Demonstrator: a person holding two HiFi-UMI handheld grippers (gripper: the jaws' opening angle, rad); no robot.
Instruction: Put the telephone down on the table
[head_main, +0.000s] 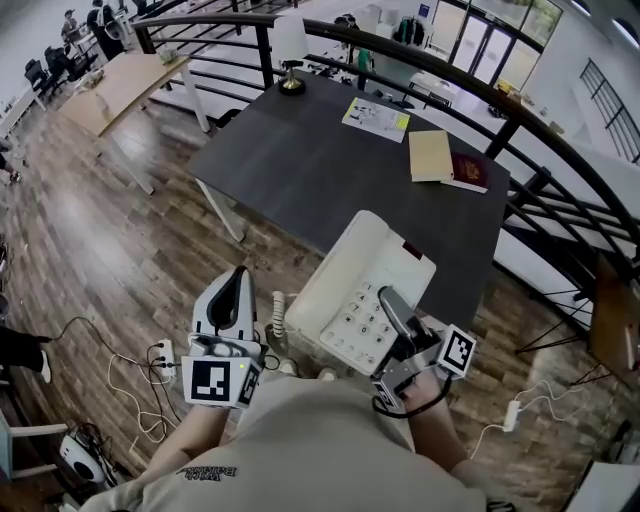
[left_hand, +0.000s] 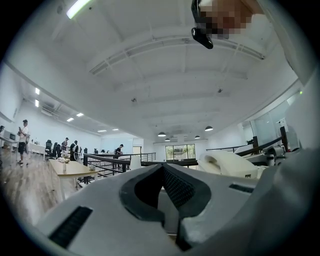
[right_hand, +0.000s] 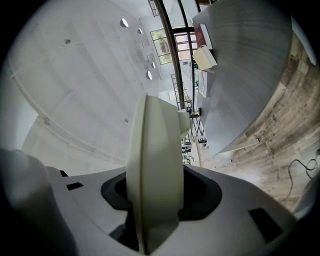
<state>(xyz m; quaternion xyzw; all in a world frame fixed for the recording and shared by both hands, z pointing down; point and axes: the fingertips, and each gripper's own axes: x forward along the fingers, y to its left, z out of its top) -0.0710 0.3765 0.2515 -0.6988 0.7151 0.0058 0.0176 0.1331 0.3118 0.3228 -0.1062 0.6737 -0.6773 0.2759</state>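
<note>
A dark grey bench (head_main: 300, 160) stands on the wood-plank floor (head_main: 120, 250) ahead of both grippers. A cream desk telephone (head_main: 350, 285) is carried in the air at the bench's near edge and has not been set down. The right gripper (head_main: 390, 305) is clamped on the telephone's near rim. One jaw lies across the keypad and the other sits under the body, and the set reaches forward and away from that gripper, tilted toward the bench. In the right gripper view the telephone's edge stands upright between the jaws and fills the gap.

The left gripper (head_main: 240, 275) is just to the left of the telephone, with its jaws closed together on nothing and its tips pointing level toward the bench. The telephone's coiled cord (head_main: 277, 318) hangs between the left gripper and the set.

Well beyond the right gripper, at the bench's far right, a tan notebook (head_main: 430, 155) touches a dark red booklet (head_main: 472, 172). A printed leaflet (head_main: 376, 118) lies just past them, and a small brass object (head_main: 291, 82) stands at the far edge.
</note>
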